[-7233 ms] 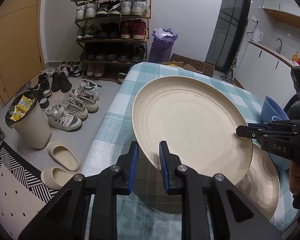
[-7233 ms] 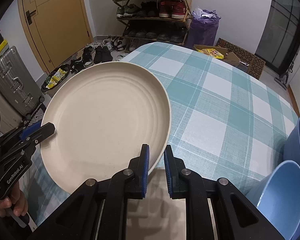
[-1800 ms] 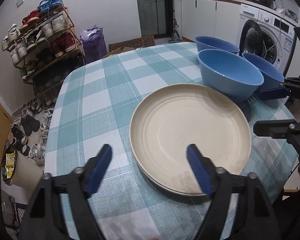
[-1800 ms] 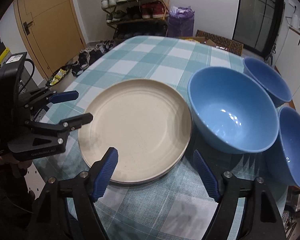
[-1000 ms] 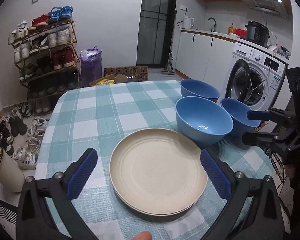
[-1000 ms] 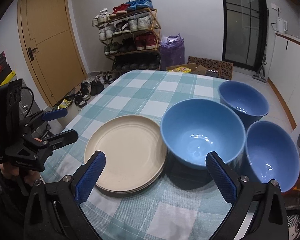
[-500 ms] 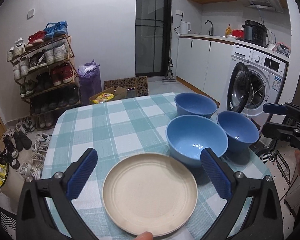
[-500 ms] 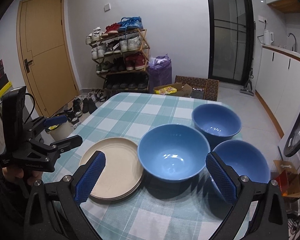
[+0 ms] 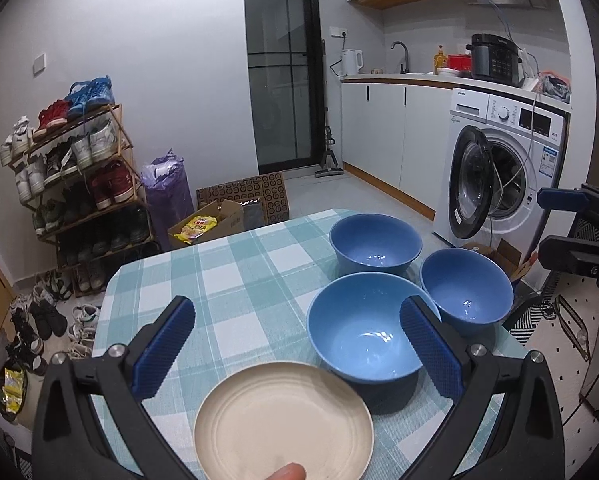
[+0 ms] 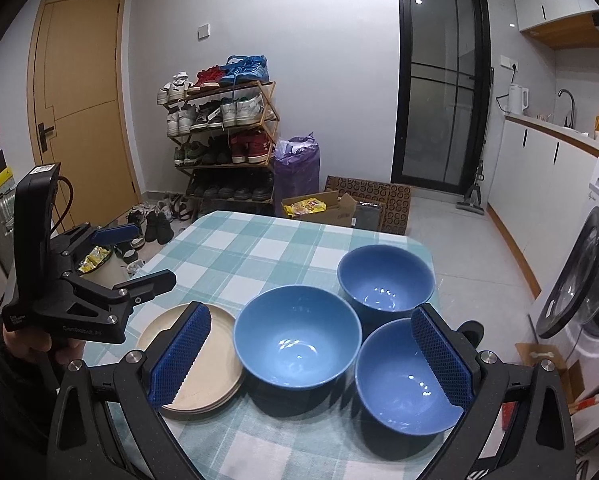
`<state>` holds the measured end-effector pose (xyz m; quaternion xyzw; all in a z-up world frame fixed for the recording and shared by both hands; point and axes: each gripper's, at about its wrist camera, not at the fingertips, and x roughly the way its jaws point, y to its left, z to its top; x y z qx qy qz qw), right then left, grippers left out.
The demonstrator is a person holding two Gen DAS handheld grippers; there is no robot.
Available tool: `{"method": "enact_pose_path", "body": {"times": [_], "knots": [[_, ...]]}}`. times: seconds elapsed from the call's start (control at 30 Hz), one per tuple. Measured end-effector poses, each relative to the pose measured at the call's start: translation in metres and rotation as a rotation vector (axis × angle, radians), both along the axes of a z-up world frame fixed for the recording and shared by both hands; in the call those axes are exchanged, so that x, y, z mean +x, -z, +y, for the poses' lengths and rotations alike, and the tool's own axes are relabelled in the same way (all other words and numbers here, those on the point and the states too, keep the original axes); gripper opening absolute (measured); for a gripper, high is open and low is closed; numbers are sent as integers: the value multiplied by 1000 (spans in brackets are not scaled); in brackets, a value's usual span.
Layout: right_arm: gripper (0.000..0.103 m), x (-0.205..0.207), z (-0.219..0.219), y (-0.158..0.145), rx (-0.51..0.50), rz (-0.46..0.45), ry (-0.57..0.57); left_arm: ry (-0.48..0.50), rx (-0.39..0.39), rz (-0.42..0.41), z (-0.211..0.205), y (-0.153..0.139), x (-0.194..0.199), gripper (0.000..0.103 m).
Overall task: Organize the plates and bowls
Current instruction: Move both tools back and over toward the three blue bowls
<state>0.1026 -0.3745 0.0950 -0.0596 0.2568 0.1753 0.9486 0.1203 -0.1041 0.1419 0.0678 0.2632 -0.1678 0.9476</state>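
Observation:
A stack of cream plates (image 9: 283, 420) (image 10: 203, 364) lies at the near left of the teal checked table (image 9: 235, 280) (image 10: 259, 248). Three blue bowls stand to its right: a large one (image 9: 363, 340) (image 10: 295, 344), a far one (image 9: 375, 244) (image 10: 385, 276) and a near right one (image 9: 465, 292) (image 10: 403, 376). My left gripper (image 9: 299, 344) is open and empty, held high above the plates; it also shows in the right wrist view (image 10: 135, 256). My right gripper (image 10: 311, 360) is open and empty above the bowls; it also shows in the left wrist view (image 9: 559, 224).
A shoe rack (image 9: 75, 184) (image 10: 223, 136) and a purple bag (image 10: 297, 168) stand beyond the table. A cardboard box (image 9: 215, 220) lies on the floor. A washing machine (image 9: 495, 176) with its door open stands to the right. Shoes (image 9: 39, 320) lie left of the table.
Both grippers let go of the cream plate, which now lies on the stack. Both opened wide and drew back and up from the table, so the bowls and plates look smaller.

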Motion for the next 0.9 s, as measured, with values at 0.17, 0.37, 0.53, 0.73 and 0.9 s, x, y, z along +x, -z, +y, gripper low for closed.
{"method": "enact_pose_path", "body": {"times": [0.17, 0.37, 0.53, 0.73, 0.9], "knots": [[102, 3, -10, -13, -9, -12, 12, 12, -5, -13, -12, -11, 13, 103], [102, 7, -27, -29, -16, -15, 34, 7, -5, -2, -22, -14, 28, 103], [102, 13, -46, -42, -23, -18, 67, 4, -20, -3, -27, -16, 36, 103], [102, 27, -73, -45, 1, -6, 119, -7, -33, 17, -34, -15, 54, 103], [102, 49, -89, -32, 18, 43, 157, -11, -32, 37, -41, -9, 70, 103]]}}
